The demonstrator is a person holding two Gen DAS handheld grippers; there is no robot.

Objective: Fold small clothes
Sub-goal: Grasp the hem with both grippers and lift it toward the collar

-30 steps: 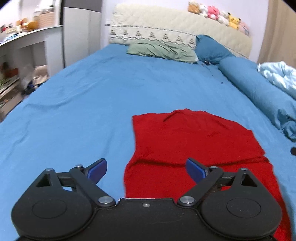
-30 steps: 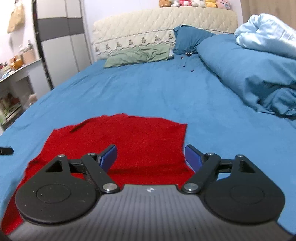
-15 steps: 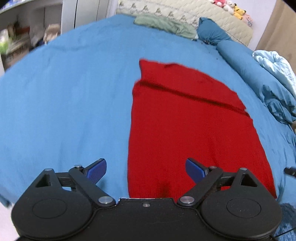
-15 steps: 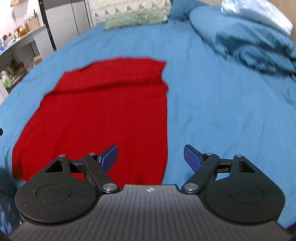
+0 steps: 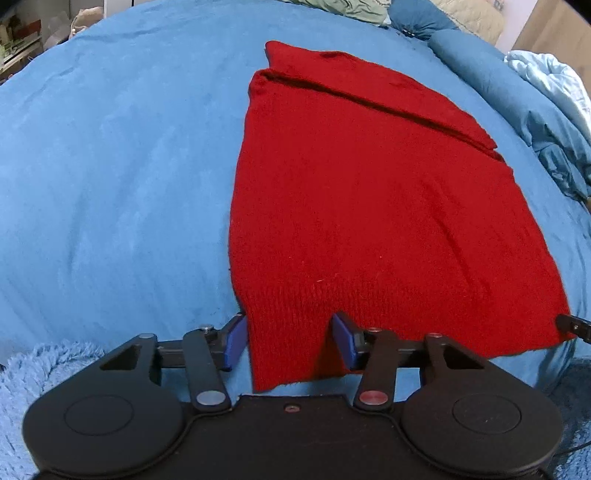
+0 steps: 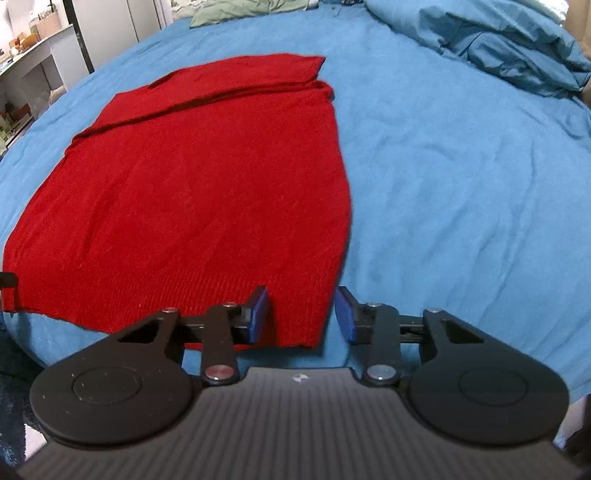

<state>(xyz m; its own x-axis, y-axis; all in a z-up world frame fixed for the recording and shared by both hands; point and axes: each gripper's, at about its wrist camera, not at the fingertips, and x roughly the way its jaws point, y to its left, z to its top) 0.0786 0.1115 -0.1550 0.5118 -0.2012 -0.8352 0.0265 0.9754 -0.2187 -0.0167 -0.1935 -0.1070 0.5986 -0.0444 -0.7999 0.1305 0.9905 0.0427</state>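
Observation:
A red knit garment (image 5: 376,206) lies flat on the blue bed, its far end folded over in a band. It also shows in the right wrist view (image 6: 192,192). My left gripper (image 5: 290,341) is open, its blue pads straddling the garment's near left corner at the hem. My right gripper (image 6: 301,314) is open, its pads straddling the near right corner of the hem. The right gripper's tip (image 5: 572,325) shows at the right edge of the left wrist view.
The blue sheet (image 5: 110,166) covers the bed. A rumpled blue duvet (image 6: 498,48) lies to the right. A green pillow (image 6: 243,9) is at the head. A fluffy blue rug (image 5: 44,369) lies below the bed edge. A white desk (image 6: 33,55) stands on the left.
Both grippers have pulled back and lowered to the garment's near hem. Their jaws have narrowed around the two corners, still apart.

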